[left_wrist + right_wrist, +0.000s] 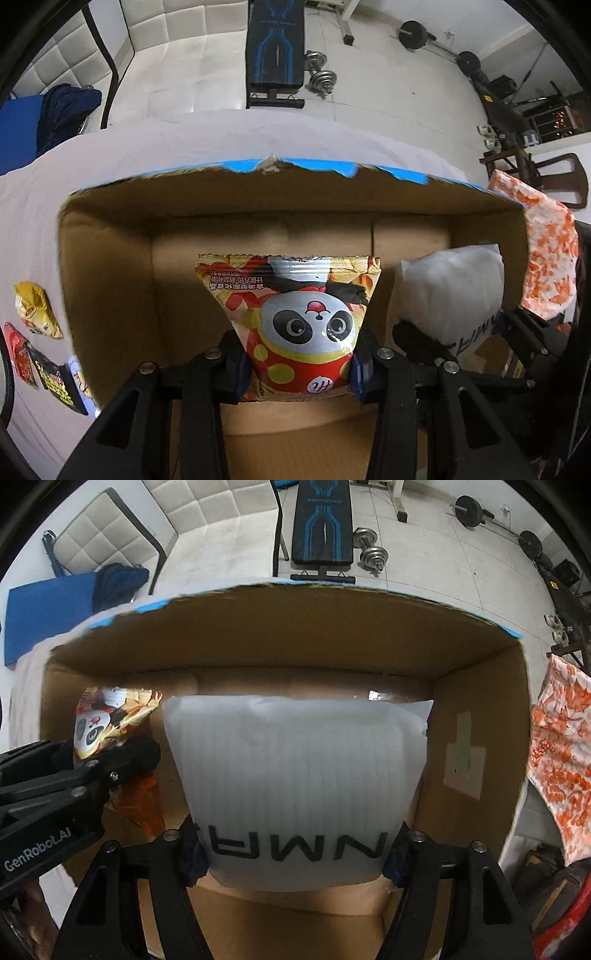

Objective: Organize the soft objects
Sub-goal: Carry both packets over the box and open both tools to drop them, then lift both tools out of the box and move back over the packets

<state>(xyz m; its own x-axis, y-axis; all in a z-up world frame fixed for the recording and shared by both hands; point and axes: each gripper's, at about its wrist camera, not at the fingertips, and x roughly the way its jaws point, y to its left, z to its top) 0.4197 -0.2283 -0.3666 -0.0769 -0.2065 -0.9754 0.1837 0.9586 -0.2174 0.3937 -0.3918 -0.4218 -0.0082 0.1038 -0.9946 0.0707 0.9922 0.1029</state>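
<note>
Both arms were down inside the cardboard box (110,280). My left claw (299,365) was clamped tight on the panda snack bag (306,317), pinching its lower end, the bag hanging over the box floor. My right claw (295,853) gripped the white foam pouch (295,768) across its lettered end, jaws held wide by its bulk, pouch just right of the panda bag.

To my mind the step was setting both down side by side: lower each until its free end met the floor, then let go, left first, so the puffy bag wouldn't tip against the pouch. Gentle pressure only; that snack bag would burst or crumple if squeezed harder.

Watch the box walls, close on every side, and my two claws nearly shoulder to shoulder. Outside, more snack packets (37,314) waited on the white-covered counter (33,221) to the left, an orange-patterned cloth (561,746) hung beside the right wall. Beyond: a weight bench (275,51) and dumbbells (321,74).
</note>
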